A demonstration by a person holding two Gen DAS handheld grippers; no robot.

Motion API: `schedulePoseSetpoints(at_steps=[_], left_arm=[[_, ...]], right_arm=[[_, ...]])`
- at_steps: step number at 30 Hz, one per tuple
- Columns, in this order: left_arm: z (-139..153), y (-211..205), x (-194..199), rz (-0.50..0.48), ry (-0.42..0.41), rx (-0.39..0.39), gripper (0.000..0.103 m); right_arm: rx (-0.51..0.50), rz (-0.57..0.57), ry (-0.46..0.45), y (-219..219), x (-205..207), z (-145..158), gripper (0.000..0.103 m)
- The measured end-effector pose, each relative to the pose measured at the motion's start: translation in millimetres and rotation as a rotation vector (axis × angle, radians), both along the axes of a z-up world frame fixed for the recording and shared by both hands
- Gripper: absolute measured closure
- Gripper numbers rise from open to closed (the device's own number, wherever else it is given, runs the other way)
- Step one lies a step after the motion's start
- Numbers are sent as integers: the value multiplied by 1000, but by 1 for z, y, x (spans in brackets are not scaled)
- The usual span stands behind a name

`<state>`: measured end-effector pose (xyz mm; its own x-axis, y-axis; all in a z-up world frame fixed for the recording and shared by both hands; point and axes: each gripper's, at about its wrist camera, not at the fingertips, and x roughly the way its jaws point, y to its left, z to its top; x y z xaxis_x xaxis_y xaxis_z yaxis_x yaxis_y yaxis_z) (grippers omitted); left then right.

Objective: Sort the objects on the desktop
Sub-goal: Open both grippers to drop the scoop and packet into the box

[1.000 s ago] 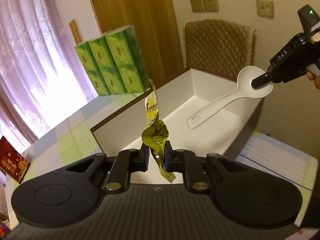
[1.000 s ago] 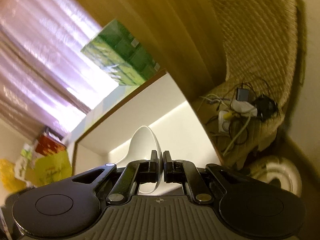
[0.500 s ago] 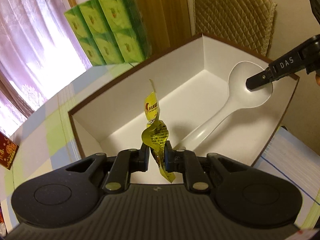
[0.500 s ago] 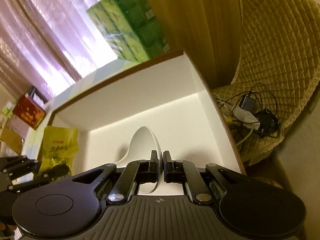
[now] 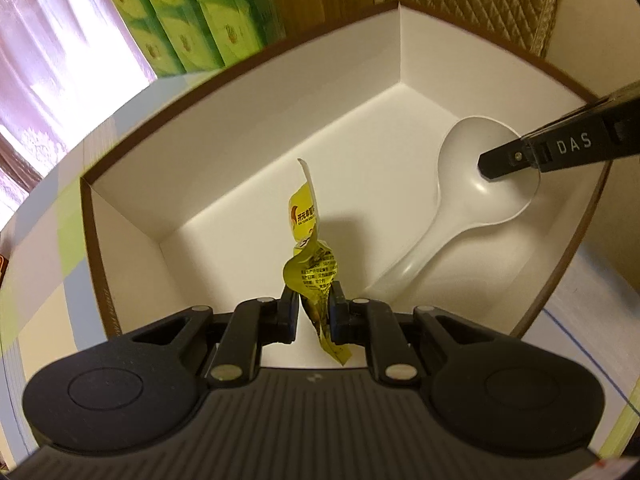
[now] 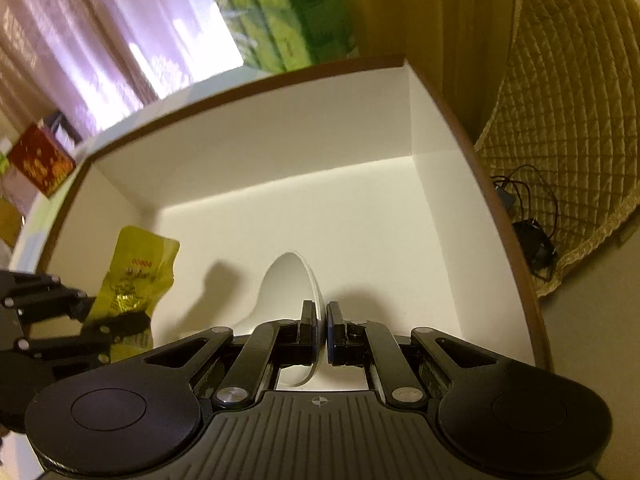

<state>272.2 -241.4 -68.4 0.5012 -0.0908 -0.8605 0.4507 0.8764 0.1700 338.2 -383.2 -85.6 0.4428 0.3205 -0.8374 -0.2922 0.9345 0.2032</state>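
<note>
My left gripper (image 5: 313, 300) is shut on a crumpled yellow-green snack packet (image 5: 310, 258), held upright over the floor of a white box with a brown rim (image 5: 248, 62). My right gripper (image 6: 320, 316) is shut on the bowl of a white plastic spoon (image 6: 290, 284); it enters the left wrist view from the right, and the spoon (image 5: 460, 204) slants down inside the box with its handle end near the floor. In the right wrist view the packet (image 6: 134, 276) and the left gripper (image 6: 108, 322) hang at the left, inside the box (image 6: 256, 160).
A stack of green tissue packs (image 5: 192, 12) stands behind the box on the checked tablecloth (image 5: 44, 280). A red box (image 6: 40, 160) lies at the far left. A quilted chair (image 6: 568, 120) with cables (image 6: 528, 224) stands to the right, off the table's edge.
Both grippers have sunk and tipped downward into the box. The spoon has come down from above the rim to inside, and the packet now hangs low over the box floor.
</note>
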Motion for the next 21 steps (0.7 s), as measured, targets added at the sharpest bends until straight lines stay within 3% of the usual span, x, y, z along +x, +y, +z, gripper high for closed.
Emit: schedulePoseSetpoints(at_steps=[7,8,10,11,12,16,21], left_arm=[[-8,3,7,32,44,11,91],[-8,3,7,36,49,13,89],[-8,4,8,44,51,12,82],[-8,5,8,49,48,12,74],[-8,5,7,54,45,11,70],[-5,6,5,63,35,9,50],[2,9,2,89,23,-8,28]], right_arm=[[-99,120,-27,13,-2,-1,101],[-99,135,-27,14,-3,-1,95],[-96,157,-44,15,-5,1,61],[-93,161,-66,14,-8,3,32],[-93,170,-93,14,-11,6,25],[-99,202,-123,13,-17,13,22],[-85,207,-145,8,-23,21,8]])
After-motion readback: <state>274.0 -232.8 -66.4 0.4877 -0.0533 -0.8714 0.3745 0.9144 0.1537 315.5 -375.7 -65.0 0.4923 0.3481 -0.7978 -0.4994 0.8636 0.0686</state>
